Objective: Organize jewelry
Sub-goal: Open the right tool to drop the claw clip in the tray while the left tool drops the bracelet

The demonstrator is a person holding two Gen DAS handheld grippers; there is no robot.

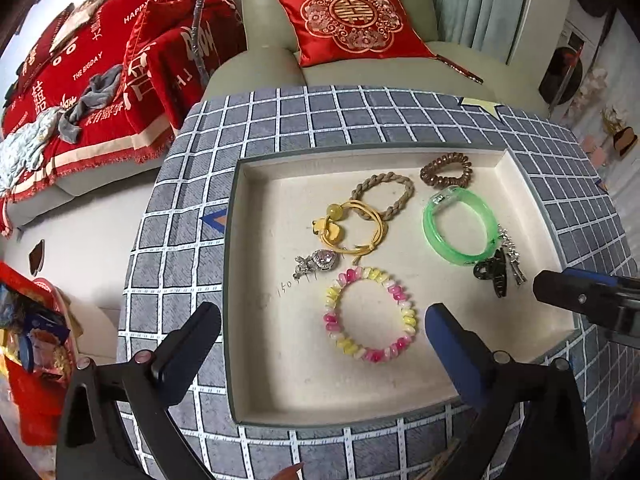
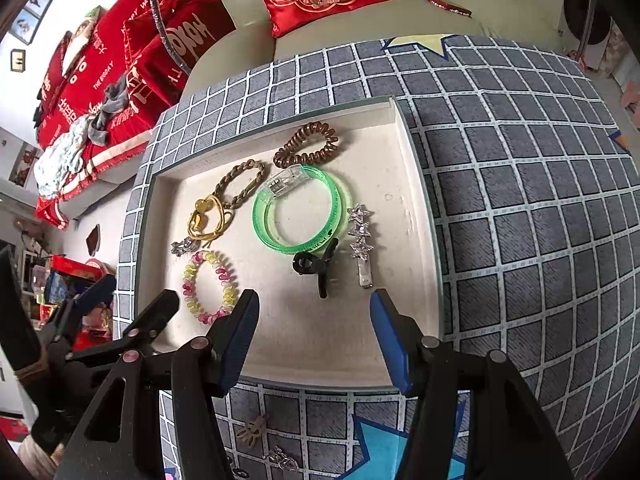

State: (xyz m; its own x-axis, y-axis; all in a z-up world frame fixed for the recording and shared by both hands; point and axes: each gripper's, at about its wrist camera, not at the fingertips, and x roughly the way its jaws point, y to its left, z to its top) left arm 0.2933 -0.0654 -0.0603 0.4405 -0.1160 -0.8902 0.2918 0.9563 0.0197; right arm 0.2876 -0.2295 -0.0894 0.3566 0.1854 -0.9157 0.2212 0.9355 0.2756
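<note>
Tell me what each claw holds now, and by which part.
Nothing is held. The left claw stands open above the pink-and-yellow bead bracelet; the right claw is open and empty.

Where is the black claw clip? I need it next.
In the right wrist view the black claw clip lies in the tray, just below the green bangle, left of the star hair clip.

Silver clip (image 2: 282, 458) – cut off by bottom edge

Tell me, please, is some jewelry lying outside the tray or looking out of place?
Yes. Two small pieces lie on the checked cloth outside the tray, at its near edge. Inside it, everything looks undamaged.
</note>
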